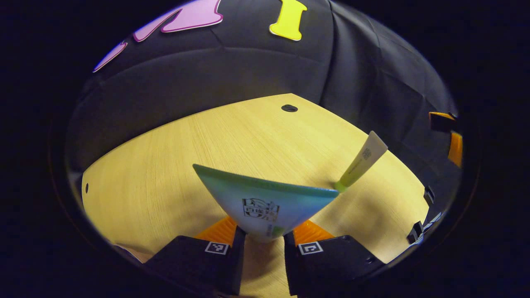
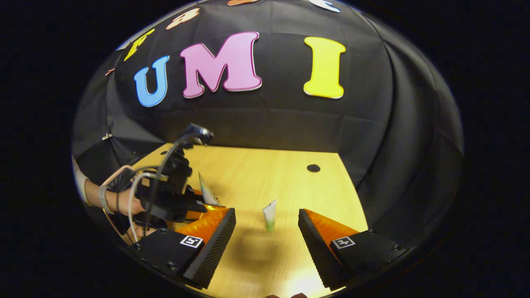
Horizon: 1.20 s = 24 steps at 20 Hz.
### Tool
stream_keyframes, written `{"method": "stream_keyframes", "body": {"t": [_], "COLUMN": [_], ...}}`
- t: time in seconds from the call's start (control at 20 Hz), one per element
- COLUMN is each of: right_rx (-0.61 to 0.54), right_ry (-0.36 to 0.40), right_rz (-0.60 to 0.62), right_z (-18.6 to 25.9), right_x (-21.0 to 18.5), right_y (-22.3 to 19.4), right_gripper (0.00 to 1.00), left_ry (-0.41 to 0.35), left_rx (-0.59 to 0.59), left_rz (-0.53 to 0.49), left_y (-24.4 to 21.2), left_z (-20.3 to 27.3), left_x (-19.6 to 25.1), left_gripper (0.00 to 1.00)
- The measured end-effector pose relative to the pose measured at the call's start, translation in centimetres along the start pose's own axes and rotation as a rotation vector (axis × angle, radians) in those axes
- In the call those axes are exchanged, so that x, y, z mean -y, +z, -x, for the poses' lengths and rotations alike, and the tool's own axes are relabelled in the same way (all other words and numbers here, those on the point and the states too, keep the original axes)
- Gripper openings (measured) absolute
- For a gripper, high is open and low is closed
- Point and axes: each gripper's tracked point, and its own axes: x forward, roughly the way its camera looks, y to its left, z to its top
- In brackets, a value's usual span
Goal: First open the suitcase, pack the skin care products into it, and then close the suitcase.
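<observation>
Wooden table [image 2: 248, 174] | left gripper [image 1: 263, 242] clamped on a blue-green tube [image 1: 265, 203], lifted | right gripper [image 2: 267, 238] wide apart, hovering by a green-capped tube [image 2: 269, 215] standing upright | suitcase unseen, so packing looks midway, closing left

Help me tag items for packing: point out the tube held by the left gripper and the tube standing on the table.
Held tube [image 1: 265, 203]: left gripper view, on its flat body above the fingers.
Standing tube [image 2: 270, 213]: right gripper view, on its pale upper body.

The left gripper's jaws hide the held tube's [image 1: 265, 207] lower end; its printing is unreadable.
</observation>
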Motion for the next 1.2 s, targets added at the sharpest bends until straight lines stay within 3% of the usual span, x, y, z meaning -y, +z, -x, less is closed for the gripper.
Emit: {"method": "stream_keyframes", "body": {"t": [0.1,0.3,0.65,0.7,0.8,0.85,0.9,0.95,1.0,1.05,1.1,1.2], "right_rx": [-0.065,-0.166,-0.209,-0.242,-0.227,-0.209,-0.191,-0.172,-0.154,-0.138,-0.121,-0.093], "right_ry": [0.015,0.014,0.03,0.005,0.036,0.043,0.063,0.086,0.115,0.144,0.168,0.226], "right_rz": [0.004,-0.064,-0.098,-0.09,-0.124,-0.125,-0.12,-0.114,-0.108,-0.096,-0.083,-0.076], "right_z": [-2.4,-7.4,-13.5,-13.3,-13.4,-12.7,-12.1,-11.0,-9.9,-8.8,-7.6,-5.4], "right_x": [0.5,1.2,0.6,1.0,0.4,-0.3,-1.1,-2.2,-3.5,-4.9,-6.3,-9.4], "right_y": [-2.5,-5.7,-8.4,-9.1,-8.5,-7.5,-6.7,-5.7,-4.6,-3.7,-2.7,-1.0], "right_gripper": [0.96,0.97,0.97,0.74,0.27,0.3,0.24,0.24,0.3,0.24,0.3,0.3], "left_ry": [0.0,0.003,0.147,0.168,0.206,0.215,0.221,0.23,0.243,0.247,0.26,0.279], "left_rx": [0.023,0.053,0.031,0.02,-0.006,-0.022,-0.043,-0.076,-0.106,-0.151,-0.199,-0.296], "left_rz": [-0.005,0.088,0.197,0.226,0.285,0.311,0.331,0.341,0.344,0.34,0.335,0.338], "left_y": [1.2,2.9,-0.6,-1.6,-3.9,-5.0,-6.2,-7.7,-9.0,-10.4,-11.6,-14.4], "left_z": [1.9,7.5,17.7,19.0,21.8,22.5,23.2,23.8,24.4,25.3,26.1,26.8], "left_x": [0.2,-0.5,-6.0,-6.9,-8.6,-9.3,-10.3,-11.2,-12.2,-12.8,-13.4,-14.9], "left_gripper": [0.47,0.46,0.46,0.46,0.46,0.49,0.49,0.46,0.46,0.46,0.46,0.46]}}
